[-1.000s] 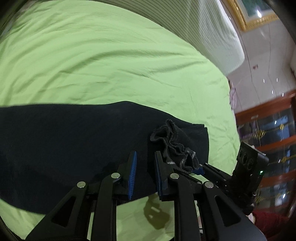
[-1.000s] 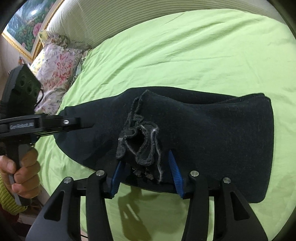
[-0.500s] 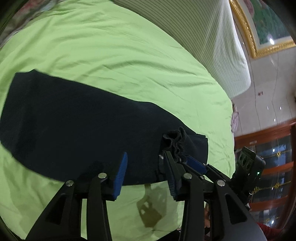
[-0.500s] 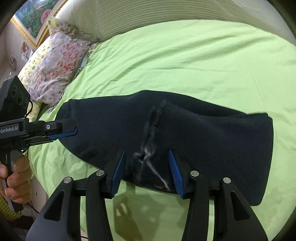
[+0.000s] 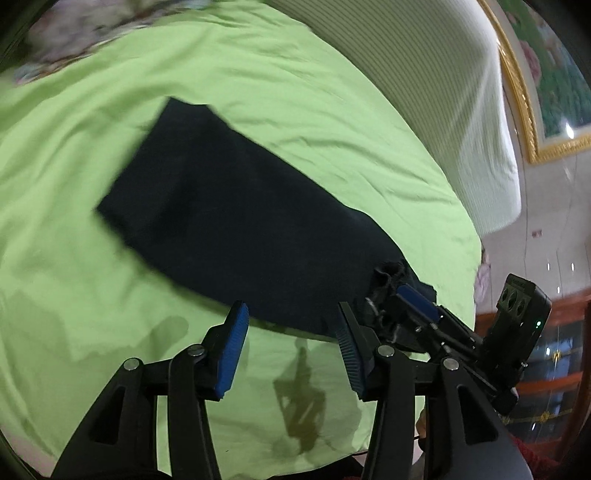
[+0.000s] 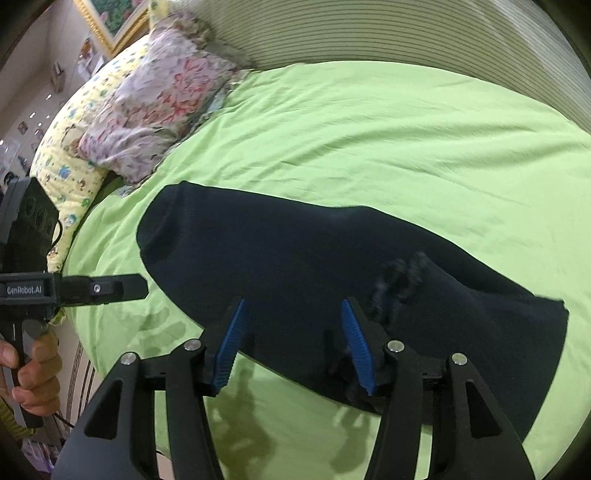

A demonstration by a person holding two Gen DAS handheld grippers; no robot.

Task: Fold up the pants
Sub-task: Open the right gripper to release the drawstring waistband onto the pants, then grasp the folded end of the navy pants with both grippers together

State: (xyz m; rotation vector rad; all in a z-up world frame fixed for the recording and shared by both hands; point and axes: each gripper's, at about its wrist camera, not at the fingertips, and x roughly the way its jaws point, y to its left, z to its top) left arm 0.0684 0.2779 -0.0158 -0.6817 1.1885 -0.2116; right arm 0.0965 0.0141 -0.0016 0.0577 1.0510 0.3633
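Observation:
Black pants [image 5: 236, 206] lie folded in a long band on the green bedsheet [image 5: 295, 92]. A bunched, frayed end [image 6: 402, 273] rests on top of the band, free of both grippers. My left gripper [image 5: 291, 332] hovers over the band's near edge with its jaws opening and nothing between them. In the right wrist view it appears again as the left gripper [image 6: 103, 290], off the pants' left end and held by a hand [image 6: 33, 373]. My right gripper [image 6: 293, 332] stands over the pants' [image 6: 295, 266] near edge, its jaws opening and gripping no cloth.
Floral pillows [image 6: 155, 96] lie at the bed's far left. A striped white headboard [image 6: 406, 33] curves behind the sheet. The bed's near edge runs just below both grippers. A gold-framed picture [image 5: 546, 74] and wooden furniture [image 5: 569, 306] stand beyond the bed.
Both grippers have let go of the bunched end, which has dropped onto the band. The left gripper opened and slid away to the left; the right one opened wider and drew back.

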